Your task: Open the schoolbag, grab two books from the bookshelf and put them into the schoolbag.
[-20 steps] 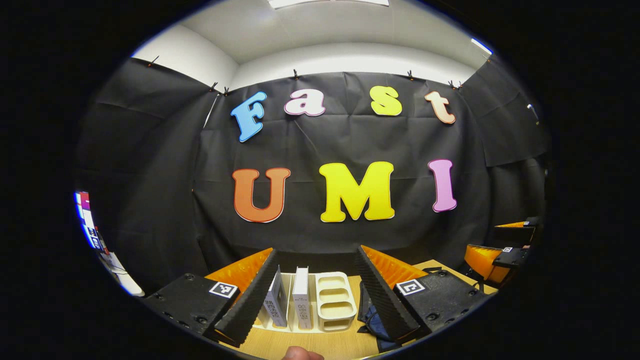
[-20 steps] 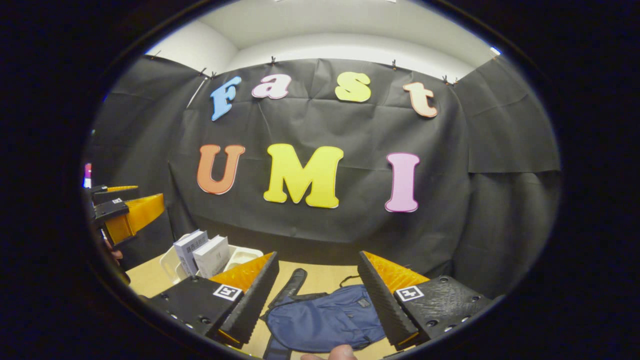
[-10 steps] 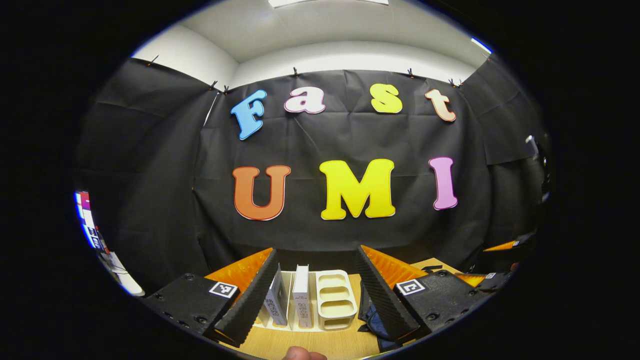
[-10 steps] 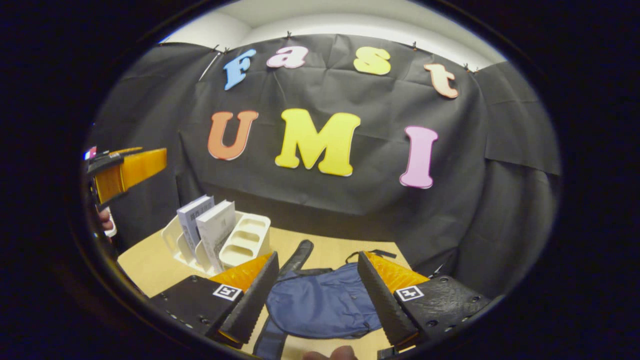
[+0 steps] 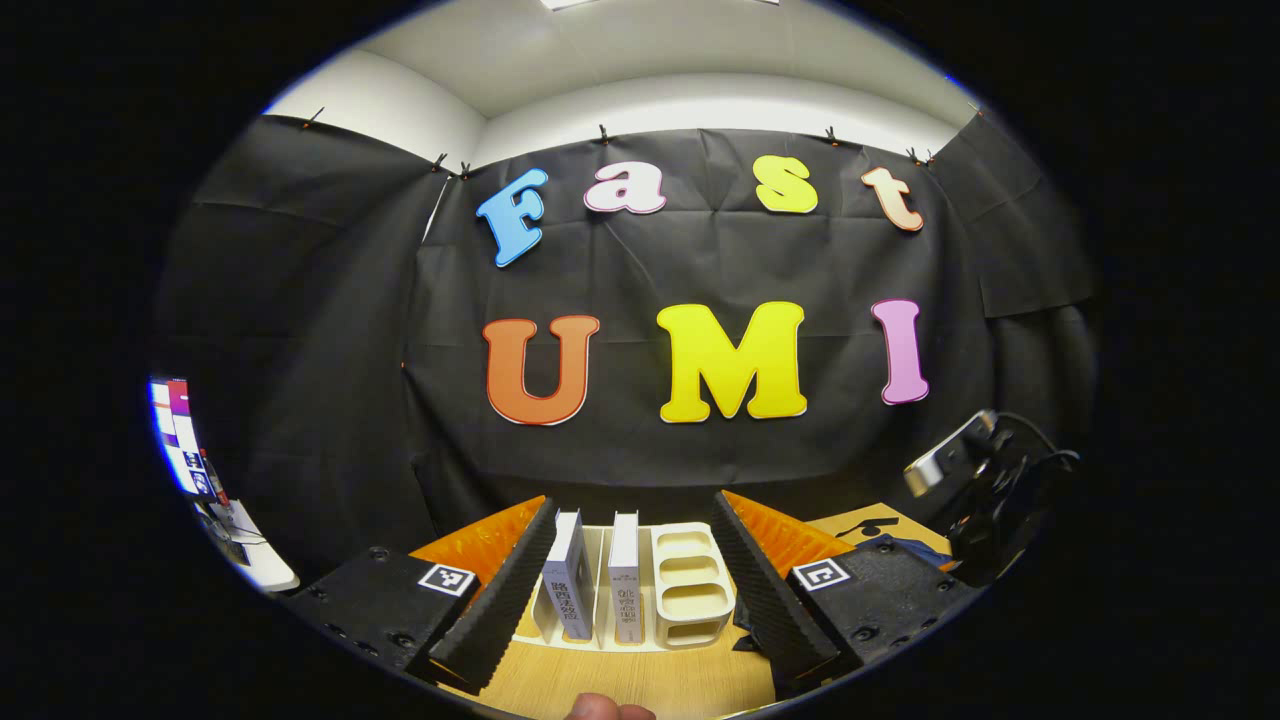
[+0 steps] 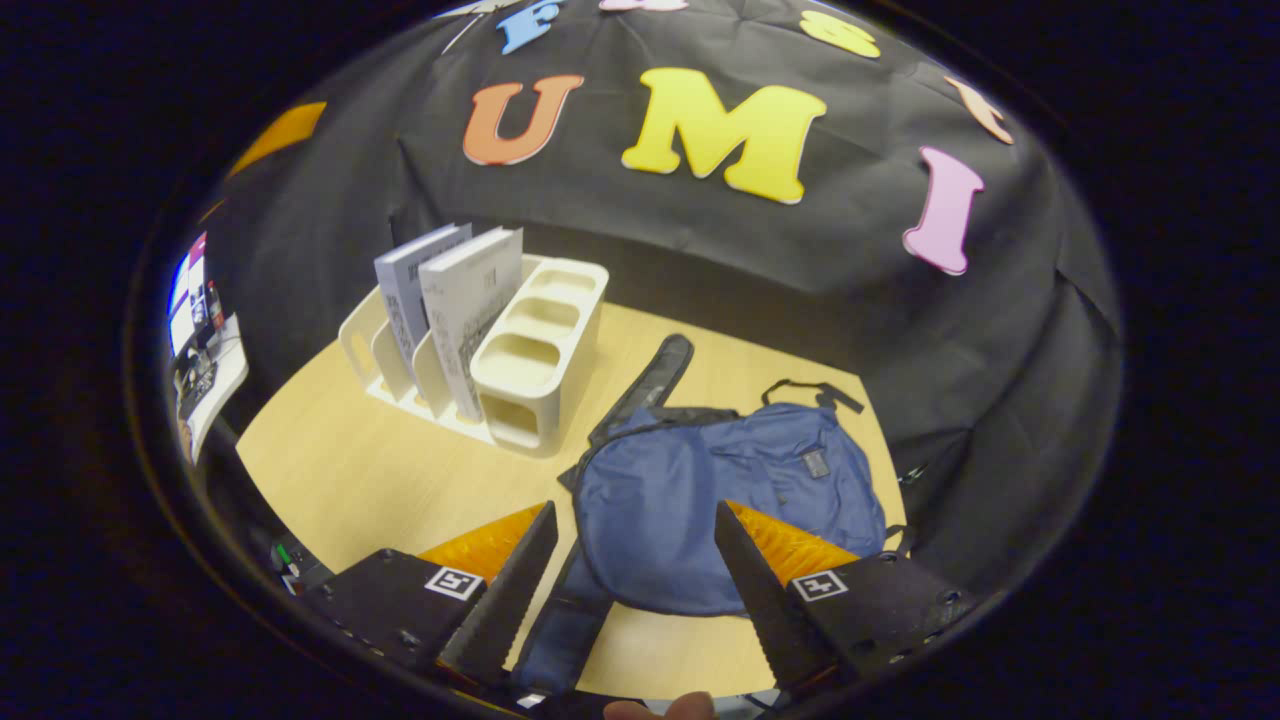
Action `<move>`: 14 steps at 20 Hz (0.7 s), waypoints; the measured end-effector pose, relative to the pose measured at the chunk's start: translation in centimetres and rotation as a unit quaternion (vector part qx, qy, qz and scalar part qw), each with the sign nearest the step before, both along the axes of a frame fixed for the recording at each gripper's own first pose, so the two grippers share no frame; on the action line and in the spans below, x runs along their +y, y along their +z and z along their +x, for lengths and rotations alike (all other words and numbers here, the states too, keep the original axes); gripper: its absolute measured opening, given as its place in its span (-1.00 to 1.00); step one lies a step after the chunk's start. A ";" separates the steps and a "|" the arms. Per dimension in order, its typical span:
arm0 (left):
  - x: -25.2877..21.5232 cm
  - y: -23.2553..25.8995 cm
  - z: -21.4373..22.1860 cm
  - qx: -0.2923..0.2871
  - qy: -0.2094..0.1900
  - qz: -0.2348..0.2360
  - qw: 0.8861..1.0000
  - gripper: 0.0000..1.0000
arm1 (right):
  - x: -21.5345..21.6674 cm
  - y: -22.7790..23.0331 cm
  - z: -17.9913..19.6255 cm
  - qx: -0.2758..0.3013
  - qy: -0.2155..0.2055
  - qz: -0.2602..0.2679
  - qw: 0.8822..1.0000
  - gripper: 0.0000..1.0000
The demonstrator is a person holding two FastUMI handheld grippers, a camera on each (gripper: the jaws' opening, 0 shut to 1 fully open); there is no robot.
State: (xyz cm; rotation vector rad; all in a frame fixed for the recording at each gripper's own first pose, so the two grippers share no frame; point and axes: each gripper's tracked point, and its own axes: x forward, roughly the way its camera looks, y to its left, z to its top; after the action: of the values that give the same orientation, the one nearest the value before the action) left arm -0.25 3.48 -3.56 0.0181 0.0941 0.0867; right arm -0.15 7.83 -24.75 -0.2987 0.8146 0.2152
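The right gripper (image 6: pixel 632 585) hovers with jaws apart above the near edge of a blue fabric schoolbag (image 6: pixel 725 505), lying flat and closed on the pale wooden surface (image 6: pixel 340 470). The left gripper (image 5: pixel 632 575), jaws also apart and empty, faces a cream plastic bookshelf (image 5: pixel 690 590) holding two upright white books (image 5: pixel 597 580), just beside the schoolbag.

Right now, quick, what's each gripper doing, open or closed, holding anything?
Left gripper: open, holding nothing, aimed at the books in the bookshelf.
Right gripper: open, holding nothing, above the schoolbag.
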 end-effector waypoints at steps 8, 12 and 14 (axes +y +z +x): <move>1.5 -1.6 -0.8 0.023 0.019 -0.004 1.000 0.98 | 0.9 -9.5 1.2 0.110 -0.016 -0.083 0.990 0.92; 1.9 -2.2 -0.9 0.031 0.026 -0.007 0.999 0.99 | -0.5 -13.1 2.6 0.124 -0.047 -0.130 0.983 0.93; 2.2 -2.5 -0.9 0.034 0.028 -0.005 0.999 0.99 | -0.5 -14.0 3.2 0.125 -0.056 -0.135 0.981 0.97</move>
State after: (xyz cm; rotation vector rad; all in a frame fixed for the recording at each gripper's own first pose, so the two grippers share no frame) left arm -1.11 5.66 -6.02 0.0087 0.1640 0.1424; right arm 3.07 7.36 -38.74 -0.4852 1.1099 0.0353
